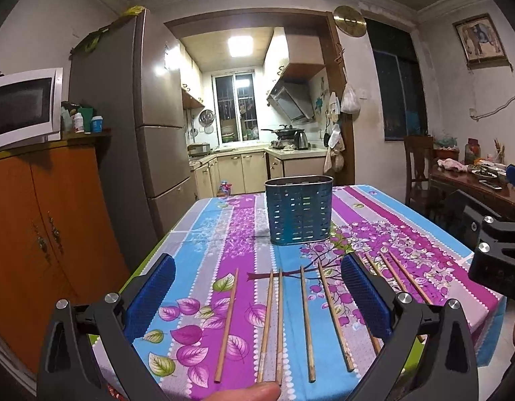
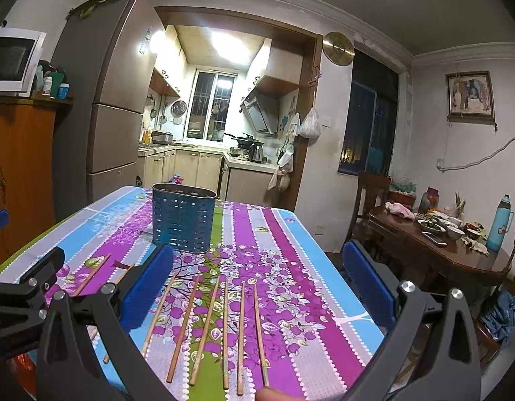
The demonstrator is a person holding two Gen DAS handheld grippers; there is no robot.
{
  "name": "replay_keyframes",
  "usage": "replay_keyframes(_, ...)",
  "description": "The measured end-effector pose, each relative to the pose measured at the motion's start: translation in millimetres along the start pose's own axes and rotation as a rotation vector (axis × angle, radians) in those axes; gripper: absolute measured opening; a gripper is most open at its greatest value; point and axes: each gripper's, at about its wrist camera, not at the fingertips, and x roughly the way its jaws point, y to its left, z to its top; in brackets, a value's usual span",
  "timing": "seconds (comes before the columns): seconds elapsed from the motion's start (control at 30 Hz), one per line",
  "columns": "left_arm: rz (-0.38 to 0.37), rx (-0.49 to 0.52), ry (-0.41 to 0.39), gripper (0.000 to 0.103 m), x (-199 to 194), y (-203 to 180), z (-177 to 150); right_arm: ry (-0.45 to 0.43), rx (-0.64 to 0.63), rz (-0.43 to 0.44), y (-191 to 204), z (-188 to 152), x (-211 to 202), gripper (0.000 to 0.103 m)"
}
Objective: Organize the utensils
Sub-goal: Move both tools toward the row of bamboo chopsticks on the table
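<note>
Nearest, both tools are hovering released above the near edge of the table: the left gripper is spreading its blue pads wide with nothing between them, and the right gripper is doing likewise. Below them the chopsticks are lying loose in a rough row on the floral tablecloth, pointing away from the camera, some nearly touching, others spaced apart; none is being held. Farther back, toward the middle of the table, the blue slotted holder is standing upright, and I cannot tell whether anything is inside it. Judging by this, the gathering step is only beginning. Next, one tool is likely needing to descend over a single stick, close across its thin shaft, then carry it to the holder's opening and tip it in upright.
</note>
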Motion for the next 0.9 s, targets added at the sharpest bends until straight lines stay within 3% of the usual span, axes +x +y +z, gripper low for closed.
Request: replay_keyframes(0.9,0.006,0.035,0.088,0.099,43,-3,-12,0.089,-0.007,0.005,4,-3,35,0.098)
